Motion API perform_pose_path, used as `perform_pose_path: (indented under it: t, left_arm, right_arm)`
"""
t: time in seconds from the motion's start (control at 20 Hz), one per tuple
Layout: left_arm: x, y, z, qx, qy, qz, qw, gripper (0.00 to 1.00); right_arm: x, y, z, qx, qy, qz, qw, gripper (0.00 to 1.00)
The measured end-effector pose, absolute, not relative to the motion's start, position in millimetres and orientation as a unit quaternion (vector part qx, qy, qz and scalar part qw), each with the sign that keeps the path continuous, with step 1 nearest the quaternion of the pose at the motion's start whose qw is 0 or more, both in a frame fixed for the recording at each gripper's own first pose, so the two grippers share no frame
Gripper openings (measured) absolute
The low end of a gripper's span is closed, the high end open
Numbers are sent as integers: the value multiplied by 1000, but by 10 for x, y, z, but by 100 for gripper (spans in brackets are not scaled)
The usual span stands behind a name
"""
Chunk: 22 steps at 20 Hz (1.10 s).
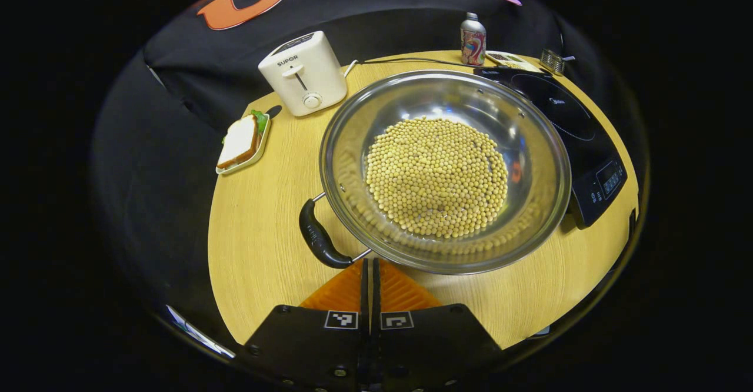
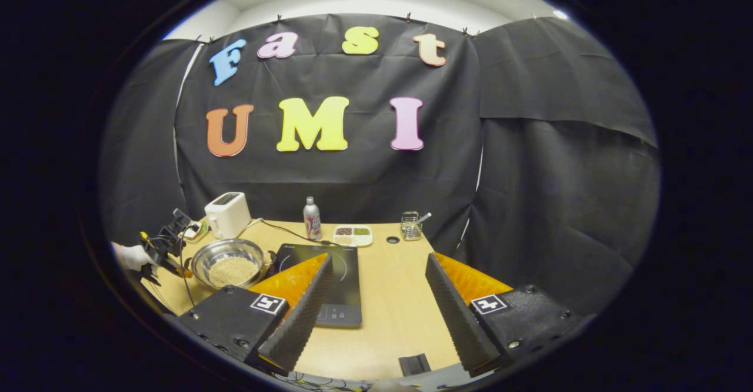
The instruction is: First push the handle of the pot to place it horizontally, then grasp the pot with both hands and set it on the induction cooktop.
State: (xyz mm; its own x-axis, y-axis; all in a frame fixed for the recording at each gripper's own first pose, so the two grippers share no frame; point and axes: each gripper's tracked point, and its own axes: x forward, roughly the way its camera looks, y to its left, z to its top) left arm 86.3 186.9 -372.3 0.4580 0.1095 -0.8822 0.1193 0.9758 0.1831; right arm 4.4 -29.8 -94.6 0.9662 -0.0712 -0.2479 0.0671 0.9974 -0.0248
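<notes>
Staged kitchen booth, black cloth wall [image 2: 329, 180] draped behind a round wooden desk [image 1: 259, 251], white toaster [image 1: 304, 72], induction cooktop [image 1: 565, 115], steel pot [image 1: 445, 168] of beans, sandwich [image 1: 240, 140] on a tray

The left gripper [image 1: 370, 271] has its two fingers pressed flat together with nothing between them, held low over the near edge of the table [image 1: 259, 251]. In the right gripper view it appears at the table's left edge, held by a gloved hand [image 2: 134, 256]. The right gripper [image 2: 379, 280] hovers above the near edge, jaws spread wide and empty.
</notes>
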Motion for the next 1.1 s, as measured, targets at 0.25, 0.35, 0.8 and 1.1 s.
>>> perform_pose_path:
  t: [0.25,0.35,0.8,1.1]
  left_arm:
    - [955,2043,-3722,103,517,12,850,0]
    - [976,2091,-3743,97,518,17,850,0]
    - [1192,2219,-3737,86,512,25,854,0]
    - [1339,2314,-3739,94,512,30,853,0]
  right_arm:
    - [62,-231,-950,-18,127,-32,991,100]
    - [66,-211,-936,-20,128,-31,991,100]
    - [48,-137,-928,-34,132,-32,990,100]
    - [42,-22,-966,-35,142,-25,989,99]
